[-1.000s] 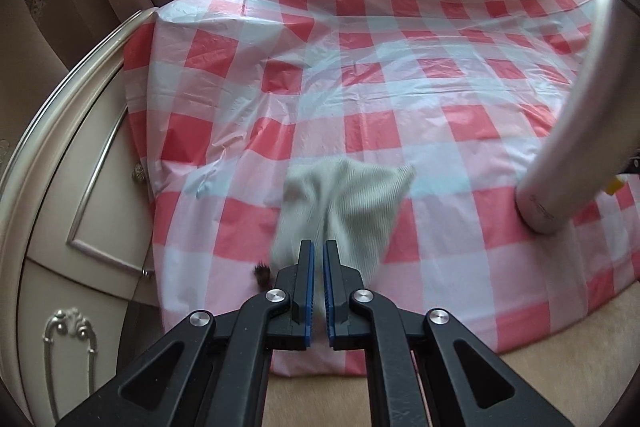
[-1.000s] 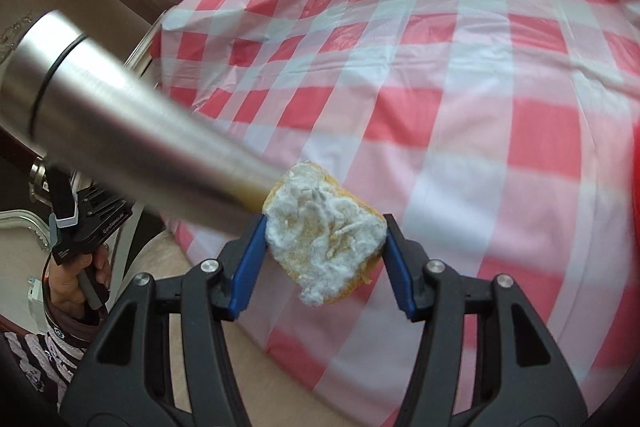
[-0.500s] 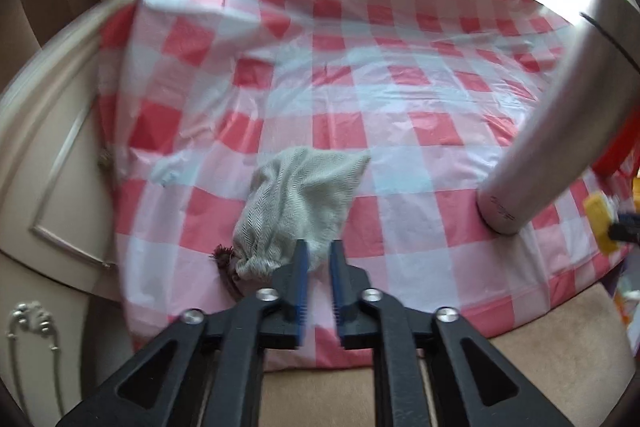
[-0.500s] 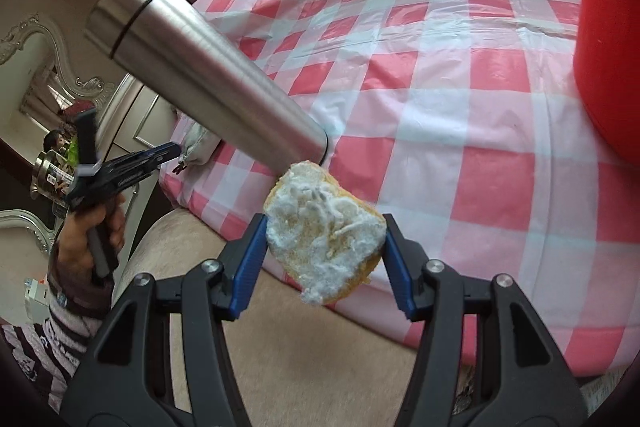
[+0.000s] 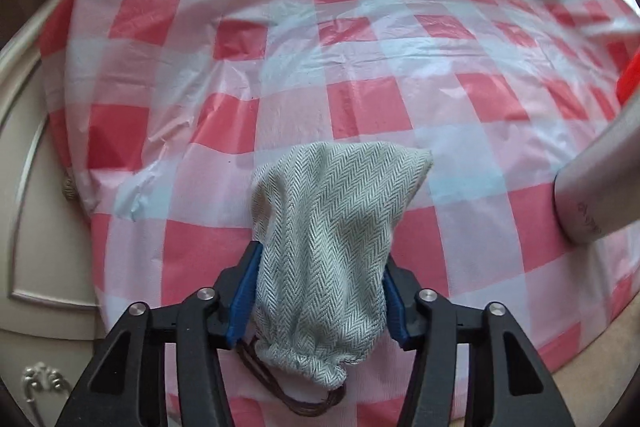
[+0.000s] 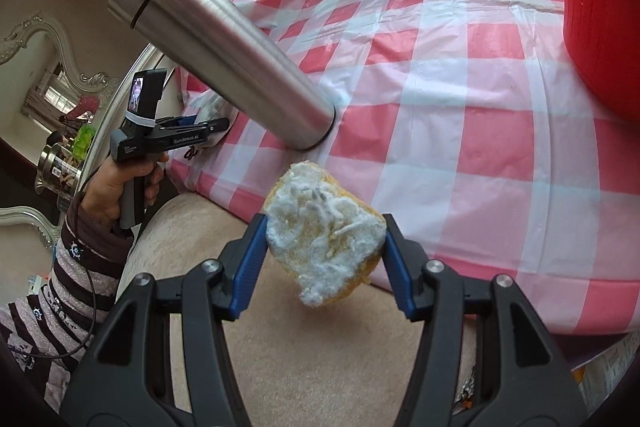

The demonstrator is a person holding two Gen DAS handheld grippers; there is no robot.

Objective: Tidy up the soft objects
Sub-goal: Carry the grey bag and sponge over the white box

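Grey herringbone drawstring pouch (image 5: 324, 251) lies lower centre on red-checked tablecloth (image 5: 360, 67), long axis running up-right, straddled by left gripper (image 5: 318, 291), jaws opening, not yet gripping. Right gripper (image 6: 324, 263) clamps white-yellow sponge (image 6: 324, 243).

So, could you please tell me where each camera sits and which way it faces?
Left wrist: rides the left gripper, looking down at the grey herringbone drawstring pouch between its opening jaws.
Right wrist: rides the right gripper, clamping a yellow-and-white sponge; the person's left hand shows.
Shared: steel flask, red-checked plastic tablecloth.
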